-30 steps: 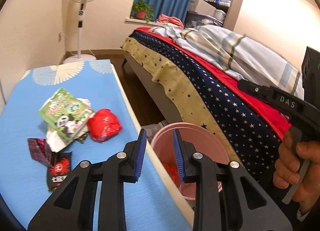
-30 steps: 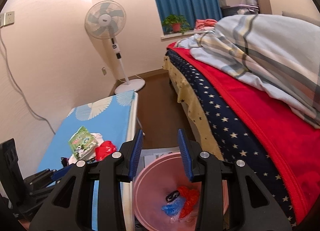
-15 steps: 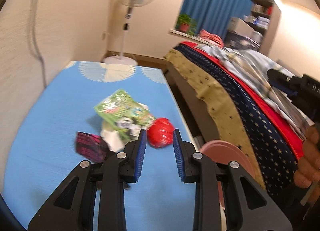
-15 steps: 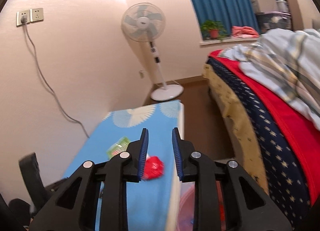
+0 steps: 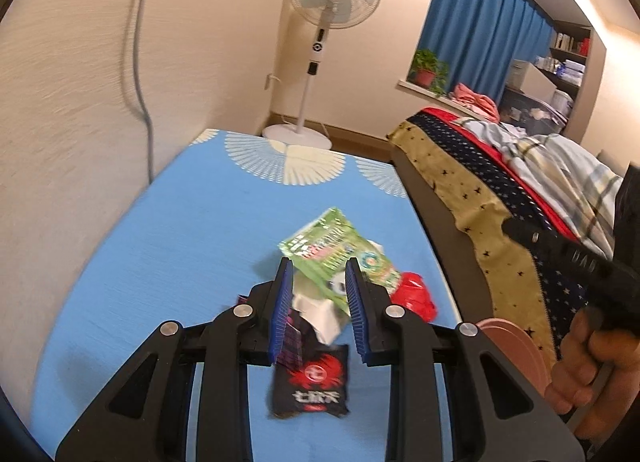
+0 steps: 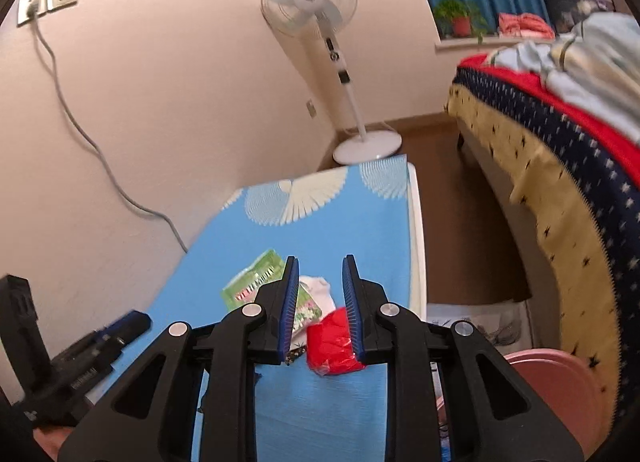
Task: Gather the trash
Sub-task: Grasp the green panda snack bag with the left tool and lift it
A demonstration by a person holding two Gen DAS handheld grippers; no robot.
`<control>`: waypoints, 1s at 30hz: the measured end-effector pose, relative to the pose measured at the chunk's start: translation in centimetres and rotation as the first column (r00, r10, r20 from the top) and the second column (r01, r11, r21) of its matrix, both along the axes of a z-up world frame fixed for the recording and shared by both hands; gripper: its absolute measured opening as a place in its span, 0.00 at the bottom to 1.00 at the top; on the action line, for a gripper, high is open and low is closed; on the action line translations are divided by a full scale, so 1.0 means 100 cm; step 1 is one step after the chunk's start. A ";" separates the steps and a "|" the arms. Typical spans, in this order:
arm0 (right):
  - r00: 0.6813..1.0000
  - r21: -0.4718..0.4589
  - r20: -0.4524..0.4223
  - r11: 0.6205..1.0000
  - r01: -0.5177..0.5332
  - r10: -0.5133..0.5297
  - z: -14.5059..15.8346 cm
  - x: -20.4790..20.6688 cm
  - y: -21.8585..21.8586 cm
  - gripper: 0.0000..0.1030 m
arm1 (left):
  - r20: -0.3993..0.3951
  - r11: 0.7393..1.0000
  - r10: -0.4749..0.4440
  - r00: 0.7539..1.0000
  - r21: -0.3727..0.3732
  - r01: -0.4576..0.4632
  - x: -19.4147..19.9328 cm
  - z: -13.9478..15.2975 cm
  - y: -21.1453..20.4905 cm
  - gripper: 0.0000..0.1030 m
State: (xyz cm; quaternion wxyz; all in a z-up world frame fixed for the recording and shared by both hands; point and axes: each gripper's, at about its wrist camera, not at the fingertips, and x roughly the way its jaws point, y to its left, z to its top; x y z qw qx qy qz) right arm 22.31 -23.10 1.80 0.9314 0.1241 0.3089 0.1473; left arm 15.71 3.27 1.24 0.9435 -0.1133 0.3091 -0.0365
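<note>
One pink bin [image 6: 560,378] beside the table; its contents are hidden.

So there's a little heap of trash: a green snack wrapper [image 5: 340,258] with a panda on it lies tilted on some crumpled white paper [image 5: 320,312], showing right between the left tongs' fingertips. A crumpled red wrapper [image 6: 334,346] sits just right of that heap, framed between the right tongs' blue pads. A black packet [image 5: 312,380] with a red emblem lies flat, nearer than the green one and just below the left tongs' tips, with a dark pink-checked scrap [image 5: 292,336] touching its upper left corner.
</note>
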 end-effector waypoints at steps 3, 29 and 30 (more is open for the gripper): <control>1.000 0.002 -0.018 1.000 -0.025 0.025 -0.010 0.009 0.006 0.22 | -0.015 0.999 0.028 1.000 -0.020 -0.028 0.011 -0.005 0.009 0.26; 0.994 -0.055 -0.025 0.992 -0.111 0.110 -0.043 0.026 0.029 0.23 | -0.140 0.971 -0.072 0.988 -0.236 0.037 0.105 -0.080 0.025 0.30; 0.994 -0.055 -0.027 0.992 -0.112 0.111 -0.044 0.026 0.029 0.23 | -0.145 0.970 -0.074 0.987 -0.239 0.038 0.106 -0.082 0.024 0.30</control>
